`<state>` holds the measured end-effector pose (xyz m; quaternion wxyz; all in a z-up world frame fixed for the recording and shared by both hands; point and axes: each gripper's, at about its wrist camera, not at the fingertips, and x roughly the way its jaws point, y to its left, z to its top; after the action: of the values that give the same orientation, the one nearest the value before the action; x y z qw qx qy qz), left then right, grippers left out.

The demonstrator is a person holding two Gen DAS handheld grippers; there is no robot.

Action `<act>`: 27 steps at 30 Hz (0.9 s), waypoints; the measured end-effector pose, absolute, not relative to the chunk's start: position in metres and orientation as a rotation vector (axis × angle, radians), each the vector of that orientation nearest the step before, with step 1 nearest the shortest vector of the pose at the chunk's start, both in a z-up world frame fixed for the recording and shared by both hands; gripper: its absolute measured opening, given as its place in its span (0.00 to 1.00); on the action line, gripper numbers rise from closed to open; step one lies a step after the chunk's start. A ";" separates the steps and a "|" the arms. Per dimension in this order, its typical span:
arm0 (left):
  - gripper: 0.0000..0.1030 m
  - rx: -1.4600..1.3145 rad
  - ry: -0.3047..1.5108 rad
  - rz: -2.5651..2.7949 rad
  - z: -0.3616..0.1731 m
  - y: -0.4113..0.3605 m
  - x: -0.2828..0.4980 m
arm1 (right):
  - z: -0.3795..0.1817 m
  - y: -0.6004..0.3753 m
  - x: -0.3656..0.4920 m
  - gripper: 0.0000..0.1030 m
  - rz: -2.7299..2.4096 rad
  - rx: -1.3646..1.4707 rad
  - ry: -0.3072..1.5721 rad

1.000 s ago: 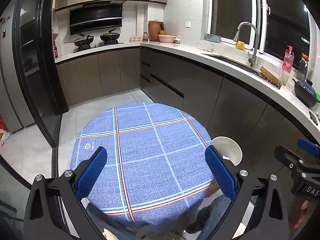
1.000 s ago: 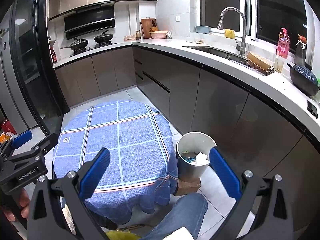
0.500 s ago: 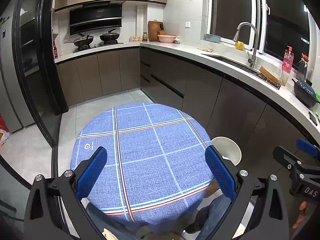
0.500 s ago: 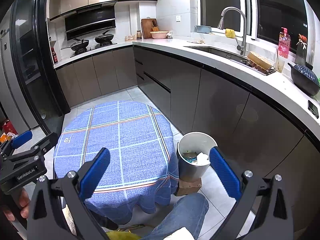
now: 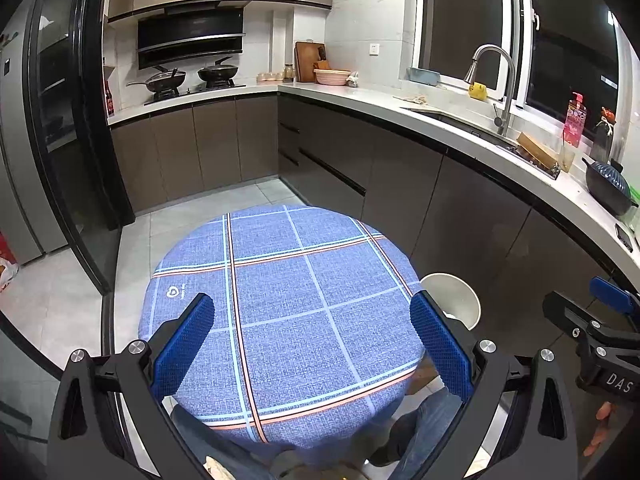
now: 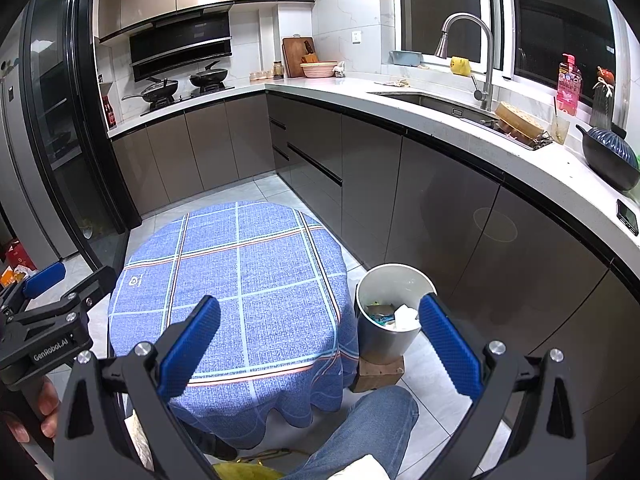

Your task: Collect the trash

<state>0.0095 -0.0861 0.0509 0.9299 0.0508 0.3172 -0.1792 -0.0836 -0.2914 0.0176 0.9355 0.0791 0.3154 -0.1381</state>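
While both are held wide open and empty, the left tool (image 5: 312, 340) and right tool (image 6: 320, 340) are poised over the round blue-checked bench (image 6: 240, 280); crumpled trash (image 6: 406, 317) is seen inside the grey bin (image 6: 384, 344) beside the bench's right edge.

Both wrist cams sit up high, tilted down at the table (image 5: 304, 312) and facing the far stove corner. Left view is more centred over the table (image 6: 240, 292), right one is shifted toward the bin (image 6: 390, 312). Both share the table, the bin (image 5: 454, 296), the counter (image 5: 460, 128) and the sink side
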 end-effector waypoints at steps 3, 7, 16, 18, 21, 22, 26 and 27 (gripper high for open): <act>0.92 0.104 0.649 -0.368 0.051 -0.086 0.010 | 0.018 -0.291 -0.084 0.97 -0.282 0.161 0.645; 0.92 0.101 0.651 -0.371 0.051 -0.086 0.010 | 0.017 -0.291 -0.084 0.97 -0.280 0.162 0.644; 0.92 0.100 0.651 -0.373 0.050 -0.085 0.009 | 0.015 -0.289 -0.084 0.97 -0.278 0.165 0.645; 0.92 0.101 0.652 -0.373 0.049 -0.086 0.009 | 0.014 -0.288 -0.083 0.97 -0.276 0.166 0.647; 0.92 0.100 0.653 -0.373 0.049 -0.087 0.008 | 0.013 -0.288 -0.083 0.97 -0.275 0.165 0.649; 0.92 0.100 0.655 -0.373 0.049 -0.087 0.008 | 0.013 -0.287 -0.083 0.97 -0.274 0.166 0.649; 0.92 0.101 0.657 -0.375 0.047 -0.089 0.007 | 0.012 -0.287 -0.082 0.97 -0.276 0.167 0.651; 0.92 0.101 0.657 -0.376 0.047 -0.089 0.008 | 0.012 -0.288 -0.081 0.97 -0.275 0.168 0.650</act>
<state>0.0079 -0.0887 0.0473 0.9279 0.0495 0.3208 -0.1837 -0.0815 -0.2885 0.0123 0.9349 0.0821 0.3181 -0.1344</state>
